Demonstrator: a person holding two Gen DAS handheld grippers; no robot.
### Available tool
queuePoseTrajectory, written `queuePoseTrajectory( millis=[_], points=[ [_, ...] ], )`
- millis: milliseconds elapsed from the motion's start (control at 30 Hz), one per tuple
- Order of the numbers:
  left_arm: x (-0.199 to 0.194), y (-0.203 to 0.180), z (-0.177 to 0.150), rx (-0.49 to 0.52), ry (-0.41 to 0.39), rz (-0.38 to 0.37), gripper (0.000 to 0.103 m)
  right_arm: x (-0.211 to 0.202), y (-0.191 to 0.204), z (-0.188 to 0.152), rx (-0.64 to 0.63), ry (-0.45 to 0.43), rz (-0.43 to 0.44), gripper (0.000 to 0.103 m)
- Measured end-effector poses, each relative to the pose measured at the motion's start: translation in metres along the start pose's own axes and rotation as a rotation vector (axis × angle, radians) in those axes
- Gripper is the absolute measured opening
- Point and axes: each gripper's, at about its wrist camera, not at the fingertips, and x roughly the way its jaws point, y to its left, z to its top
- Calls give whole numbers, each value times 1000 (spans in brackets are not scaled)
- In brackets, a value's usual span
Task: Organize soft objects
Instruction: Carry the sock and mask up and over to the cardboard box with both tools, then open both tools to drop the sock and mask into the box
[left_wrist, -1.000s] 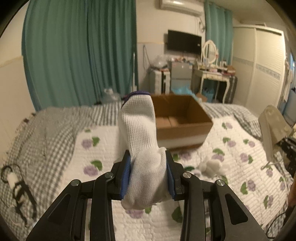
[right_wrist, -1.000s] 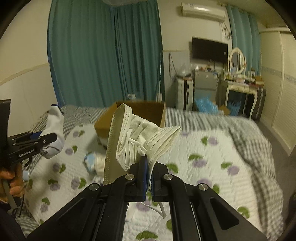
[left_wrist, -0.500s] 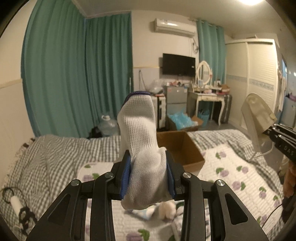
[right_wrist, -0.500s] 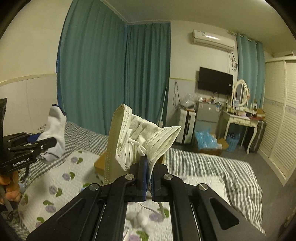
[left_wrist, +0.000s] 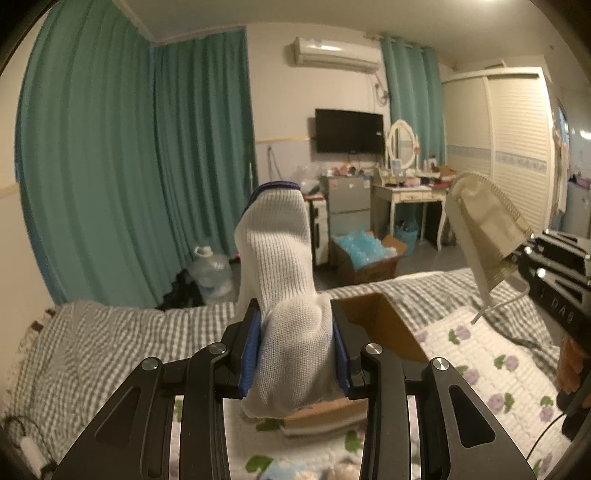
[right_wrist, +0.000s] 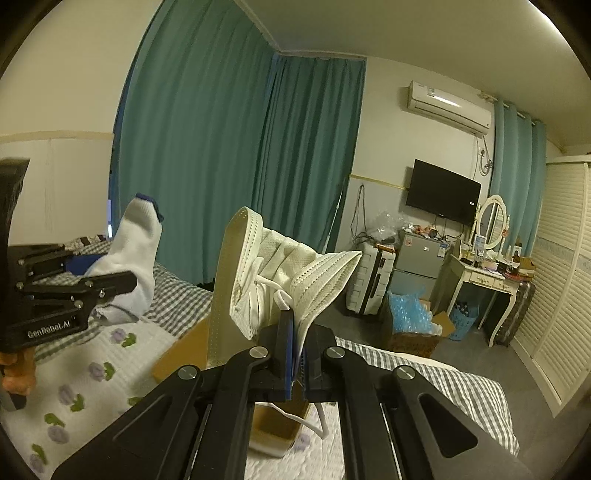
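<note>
We have the left gripper (left_wrist: 295, 354) clamped on a sock (left_wrist: 284, 295), the right gripper (right_wrist: 297, 354) pinching a face mask (right_wrist: 280, 273); neither is in the cardboard box (left_wrist: 384, 328) yet.

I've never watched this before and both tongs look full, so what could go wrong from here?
The face mask is pinched only by one thin edge in the right tongs, and its ear loop dangles, so it might snag on the cardboard box or slip out.

The white sock stands tall in the left tongs and blocks much of that camera's view of the box, so aiming the drop may be harder.
</note>
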Motion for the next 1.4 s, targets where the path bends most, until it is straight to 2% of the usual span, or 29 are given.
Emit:
queuePoseTrajectory(
  millis=[233, 533, 633, 800, 933, 1100, 1167, 1200, 1233, 1267, 1300, 1367, 1400],
  points=[
    [61, 2, -1, -23, 77, -10, 34, 73, -5, -20, 11, 94, 36, 3],
    [138, -2, -32, -46, 242, -37, 34, 151, -7, -67, 18, 265, 75, 3],
    [158, -3, -44, -54, 286, -42, 34, 175, -2, -89, -1, 342, 60, 3],
    [179, -11, -63, -30, 353, -48, 34, 193, 2, -111, -17, 411, 64, 3],
    [195, -16, -77, -4, 428, -21, 37, 203, 8, -127, -42, 470, 71, 3],
    [195, -22, -77, 25, 424, -19, 43, 209, 18, -134, -90, 490, 61, 4],
    [195, -22, -76, 22, 430, -28, 45, 207, 21, -134, -92, 484, 58, 9],
    [195, -21, -76, 17, 432, -34, 46, 205, 21, -133, -92, 474, 56, 17],
    [193, -21, -75, 10, 433, -40, 49, 203, 20, -130, -91, 461, 57, 28],
    [193, -19, -74, 5, 432, -42, 53, 202, 18, -126, -90, 451, 55, 36],
    [190, -18, -72, -5, 423, 9, 56, 199, 18, -123, -88, 441, 53, 44],
    [183, -15, -65, -11, 393, 20, 69, 189, 16, -117, -77, 414, 47, 50],
    [179, -13, -60, -15, 375, 23, 71, 184, 14, -112, -72, 401, 42, 51]
  ],
)
